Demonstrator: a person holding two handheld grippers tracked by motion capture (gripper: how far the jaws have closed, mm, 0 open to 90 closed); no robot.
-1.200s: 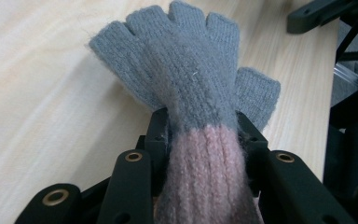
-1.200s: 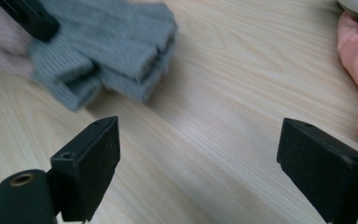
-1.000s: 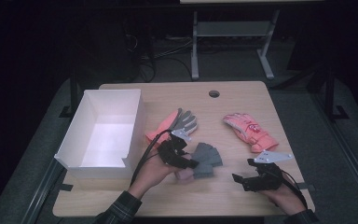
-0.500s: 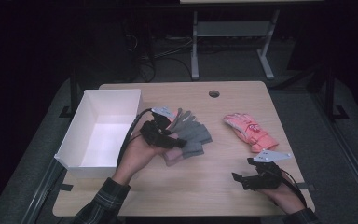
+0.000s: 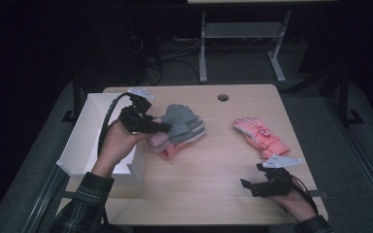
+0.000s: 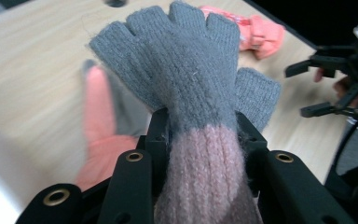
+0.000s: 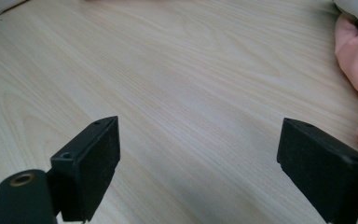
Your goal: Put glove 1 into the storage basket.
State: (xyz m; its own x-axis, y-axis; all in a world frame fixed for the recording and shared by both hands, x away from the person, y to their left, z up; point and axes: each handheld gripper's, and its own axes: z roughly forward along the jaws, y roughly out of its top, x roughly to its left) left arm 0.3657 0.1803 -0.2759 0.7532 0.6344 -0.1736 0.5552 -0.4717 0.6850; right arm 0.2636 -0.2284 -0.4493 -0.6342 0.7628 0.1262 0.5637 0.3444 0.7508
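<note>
The left gripper (image 5: pixel 161 127) is clenched on the pink cuff of the grey glove (image 6: pixel 186 70), so the knit fingers hang free toward 3 o'clock above the table (image 5: pixel 213 170). A coral glove (image 5: pixel 172 149) lies under it. The white box (image 5: pixel 85 141) is just at 9 o'clock, probably the goal. The right gripper (image 5: pixel 248 187) rests released at 5 o'clock, near the pink glove (image 5: pixel 260 136), perhaps waiting for it.

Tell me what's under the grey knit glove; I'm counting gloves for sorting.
Under the grey knit glove, held by the left gripper, an orange glove lies on the table. Only its edge shows; the rest is covered, so anything beneath can't be seen.
</note>
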